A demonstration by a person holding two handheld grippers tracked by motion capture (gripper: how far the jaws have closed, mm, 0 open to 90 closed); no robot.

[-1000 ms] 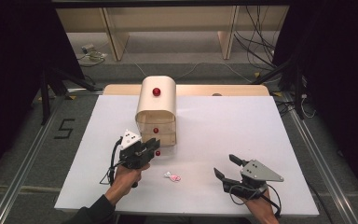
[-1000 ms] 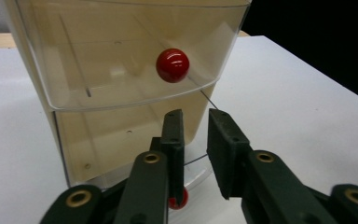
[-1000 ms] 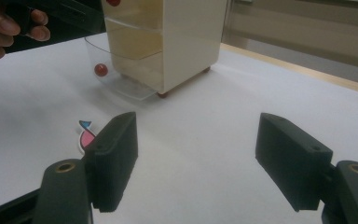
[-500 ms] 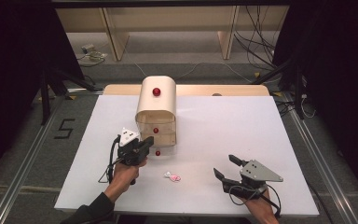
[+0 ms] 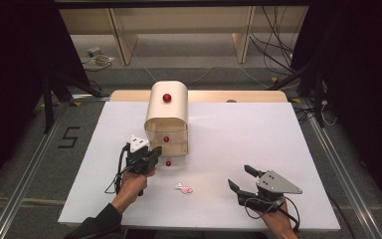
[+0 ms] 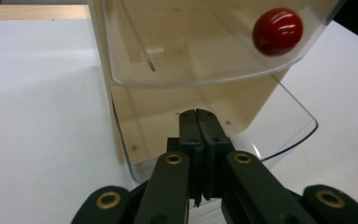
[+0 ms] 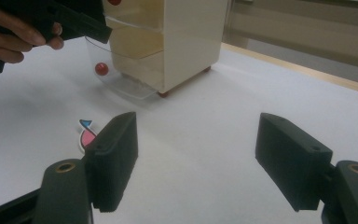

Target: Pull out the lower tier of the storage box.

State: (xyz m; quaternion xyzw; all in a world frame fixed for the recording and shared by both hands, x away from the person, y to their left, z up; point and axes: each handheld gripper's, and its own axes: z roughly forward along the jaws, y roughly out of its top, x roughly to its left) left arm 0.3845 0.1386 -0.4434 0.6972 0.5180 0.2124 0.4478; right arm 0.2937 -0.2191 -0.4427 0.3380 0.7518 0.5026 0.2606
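Observation:
A cream drawer cabinet (image 5: 166, 117) stands mid-table with red knobs on clear drawer fronts. Its bottom drawer (image 6: 286, 123) is pulled out, and that drawer's knob (image 5: 168, 163) sits in front of the cabinet. My left gripper (image 5: 155, 155) hovers at the cabinet's front left corner, over the pulled-out drawer. Its jaws are pressed together with nothing between them (image 6: 199, 116). The knob of the drawer above (image 6: 278, 31) is up to the right of the jaws. My right gripper (image 5: 241, 178) rests open near the front right, jaws wide apart (image 7: 198, 158) and empty.
A small pink and blue flat piece (image 5: 184, 188) lies on the white table top (image 5: 258, 134) between the two grippers, also near my right gripper's left jaw (image 7: 87, 135). Wooden furniture legs and cables lie beyond the table's far edge.
My left gripper has shifted a little to the left, away from the bottom drawer's knob. The right gripper has stayed where it was.

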